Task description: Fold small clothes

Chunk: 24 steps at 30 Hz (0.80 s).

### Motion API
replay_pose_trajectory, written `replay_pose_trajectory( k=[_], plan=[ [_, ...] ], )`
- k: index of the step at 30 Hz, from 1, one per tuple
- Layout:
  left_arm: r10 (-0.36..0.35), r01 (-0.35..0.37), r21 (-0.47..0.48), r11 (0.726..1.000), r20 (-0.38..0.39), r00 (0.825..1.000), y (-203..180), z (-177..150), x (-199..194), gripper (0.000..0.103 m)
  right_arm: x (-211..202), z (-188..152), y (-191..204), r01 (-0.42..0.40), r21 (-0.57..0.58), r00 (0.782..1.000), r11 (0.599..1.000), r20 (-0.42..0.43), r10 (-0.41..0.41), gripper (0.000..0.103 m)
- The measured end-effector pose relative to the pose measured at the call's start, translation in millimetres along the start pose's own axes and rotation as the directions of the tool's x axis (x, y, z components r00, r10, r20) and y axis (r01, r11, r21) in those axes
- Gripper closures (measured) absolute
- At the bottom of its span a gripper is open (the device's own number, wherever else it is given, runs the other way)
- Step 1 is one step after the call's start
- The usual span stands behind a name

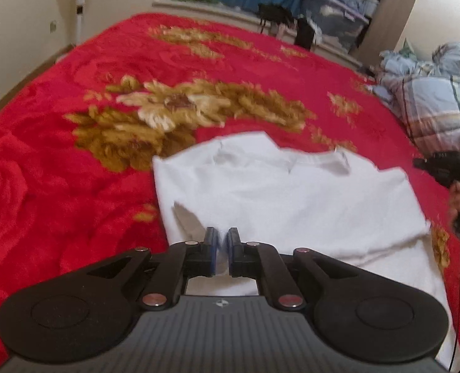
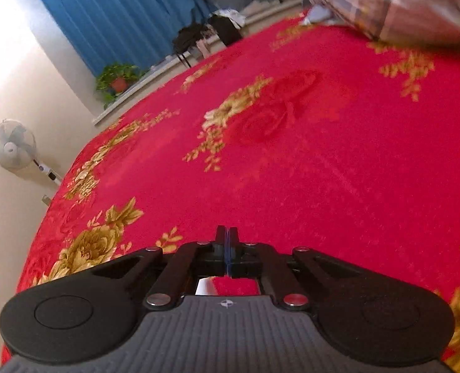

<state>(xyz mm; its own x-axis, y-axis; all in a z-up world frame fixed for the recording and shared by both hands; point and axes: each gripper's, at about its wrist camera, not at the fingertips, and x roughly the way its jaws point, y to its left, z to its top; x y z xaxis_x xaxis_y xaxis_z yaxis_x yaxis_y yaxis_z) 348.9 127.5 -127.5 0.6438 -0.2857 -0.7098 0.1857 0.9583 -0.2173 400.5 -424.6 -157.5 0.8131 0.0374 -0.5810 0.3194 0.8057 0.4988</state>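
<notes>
A white garment [image 1: 286, 199], partly folded, lies on the red flowered blanket [image 1: 74, 168] in the left wrist view. My left gripper [image 1: 223, 236] hovers over its near left part, its blue pads [image 1: 213, 242] a narrow gap apart with white cloth showing between them. My right gripper [image 2: 227, 233] is shut with nothing between its pads, over bare red blanket [image 2: 323, 171]; a small white scrap of the garment [image 2: 203, 286] shows under it. The right gripper also shows at the right edge of the left wrist view [image 1: 447, 171], held in a hand.
A heap of plaid bedding [image 1: 438, 99] lies at the blanket's right side, also in the right wrist view [image 2: 401, 0]. A standing fan [image 2: 12, 149], a potted plant [image 2: 118, 77], blue curtains [image 2: 115, 15] and a dark stool [image 1: 276, 18] stand beyond the bed.
</notes>
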Motion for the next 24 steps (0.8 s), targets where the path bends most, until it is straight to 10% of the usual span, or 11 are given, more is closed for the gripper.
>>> replay_pose_trajectory(
  k=[7,10,18,24],
  plan=[
    [-0.028,0.028,0.004,1.0,-0.048,0.998,-4.8,-1.2,17.8,0.091,-29.2,-21.2,28.2,-0.2,-0.201,0.974,0.959,-0.148,0.172,0.061],
    [0.033,-0.026,0.039,0.999,-0.173,0.984,-4.0,-14.4,41.8,0.092,-15.8,-59.0,26.8,-0.13,-0.364,0.952,0.923,-0.307,0.013,0.061],
    [0.062,-0.051,0.097,0.994,-0.111,0.992,-16.1,-26.0,36.7,0.079,-47.6,-81.4,9.9,-0.001,-0.43,0.957,0.903,-0.262,-0.123,0.06],
    [0.024,-0.032,0.129,0.991,0.065,0.998,-35.5,-31.0,-37.1,0.076,-152.8,-73.6,29.5,-0.031,-0.417,0.991,0.908,-0.129,-0.026,0.058]
  ],
)
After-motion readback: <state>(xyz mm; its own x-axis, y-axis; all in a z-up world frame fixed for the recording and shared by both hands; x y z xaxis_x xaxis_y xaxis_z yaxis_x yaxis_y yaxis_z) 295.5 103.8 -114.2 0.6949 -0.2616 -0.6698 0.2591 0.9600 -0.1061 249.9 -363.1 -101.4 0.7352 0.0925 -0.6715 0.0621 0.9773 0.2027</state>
